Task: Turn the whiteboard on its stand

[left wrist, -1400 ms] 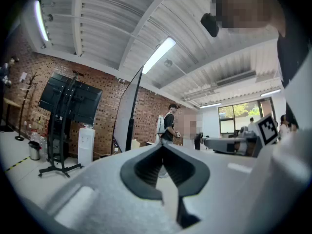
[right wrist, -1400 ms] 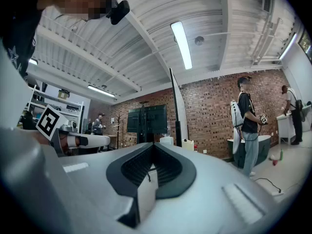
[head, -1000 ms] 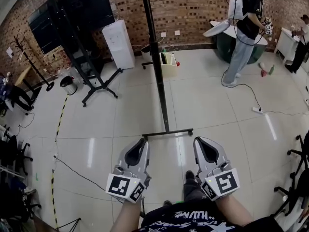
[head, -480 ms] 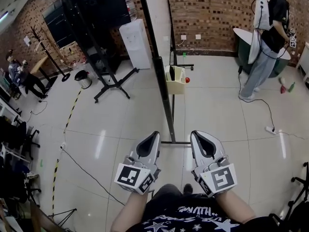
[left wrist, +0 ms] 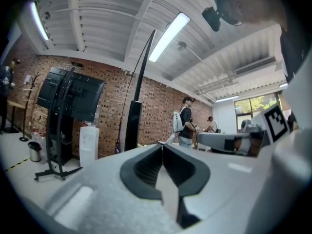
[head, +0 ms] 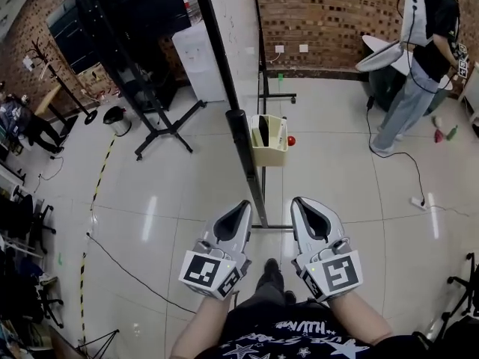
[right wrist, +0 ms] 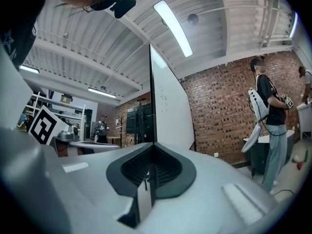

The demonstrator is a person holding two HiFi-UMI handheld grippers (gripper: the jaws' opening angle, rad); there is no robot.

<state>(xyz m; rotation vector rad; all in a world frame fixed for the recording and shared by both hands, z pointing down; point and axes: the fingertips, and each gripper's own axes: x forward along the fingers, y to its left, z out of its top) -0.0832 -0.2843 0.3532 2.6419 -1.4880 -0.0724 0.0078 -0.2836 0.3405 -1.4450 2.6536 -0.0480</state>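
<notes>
The jaws of the left gripper (head: 241,206) were seen pressed together with nothing between them. Those of the right gripper (head: 298,203) were likewise closed and empty. Both grippers were held level and side by side, and neither was in contact with anything.

Straight ahead of them the whiteboard (head: 238,43) was seen nearly edge-on and upright. Its dark edge was lined up with the gap between the two grippers, and its white face was turned to the right. The foot of its stand (head: 275,227) was seen on the tiled floor (head: 337,178) just beyond the jaw tips.

Further out, a pale bin (head: 269,139) was set right of the board, with a red ball (head: 290,140) beside it. A black screen on a wheeled frame (head: 127,21) and a white water dispenser (head: 196,62) were placed to the left. A person (head: 419,58) was seen standing by the brick wall at the far right.
</notes>
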